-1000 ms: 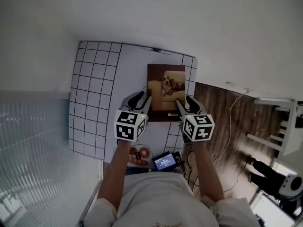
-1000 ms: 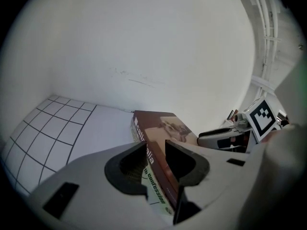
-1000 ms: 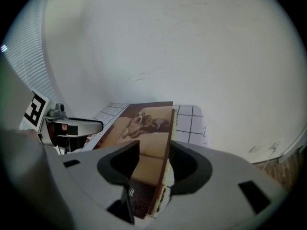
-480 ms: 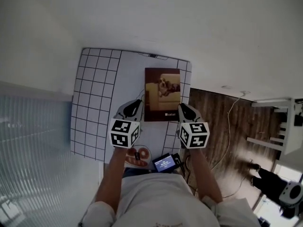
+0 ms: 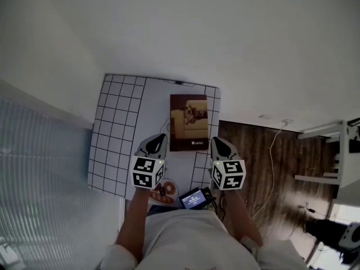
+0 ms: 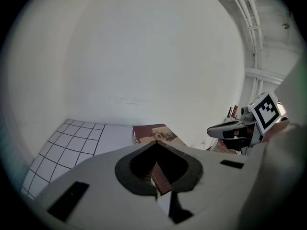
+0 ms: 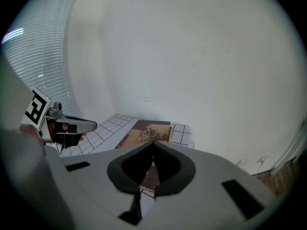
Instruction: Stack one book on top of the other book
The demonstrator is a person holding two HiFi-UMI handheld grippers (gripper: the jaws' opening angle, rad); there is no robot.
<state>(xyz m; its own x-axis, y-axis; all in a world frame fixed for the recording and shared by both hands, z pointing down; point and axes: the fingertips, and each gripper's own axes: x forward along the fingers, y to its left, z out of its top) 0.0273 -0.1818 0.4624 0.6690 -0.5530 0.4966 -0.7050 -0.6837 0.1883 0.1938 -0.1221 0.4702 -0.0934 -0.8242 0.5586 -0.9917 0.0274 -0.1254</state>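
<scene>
Head view: one book (image 5: pixel 188 122) lies flat on the white, grid-lined table (image 5: pixel 115 134), toward its right edge. The cover is dark brown with a photo of a dog on a pale sofa and small white print at the near edge. The left gripper (image 5: pixel 158 138) sits just beside the book's near-left corner and the right gripper (image 5: pixel 217 142) just off its near-right corner, neither touching it. Only this view shows the wood floor (image 5: pixel 253 151), a cable (image 5: pixel 273 145) on it and a small lit screen (image 5: pixel 194 197) at the person's waist.

Left gripper view: the left gripper (image 6: pixel 156 143) has just been closing. Its jaws now meet at the tips with nothing between them, and the book (image 6: pixel 153 132) shows beyond. Here the book's thick side edge is visible, which the head view does not give. The right gripper (image 6: pixel 216 130) hangs at the right.

Right gripper view: the right gripper (image 7: pixel 152 143) has also just been closing. Its tips are together and empty, with the book (image 7: pixel 151 130) past them on the table. This view alone shows the blinds (image 7: pixel 43 66) — and the left gripper (image 7: pixel 88 125) from the side.
</scene>
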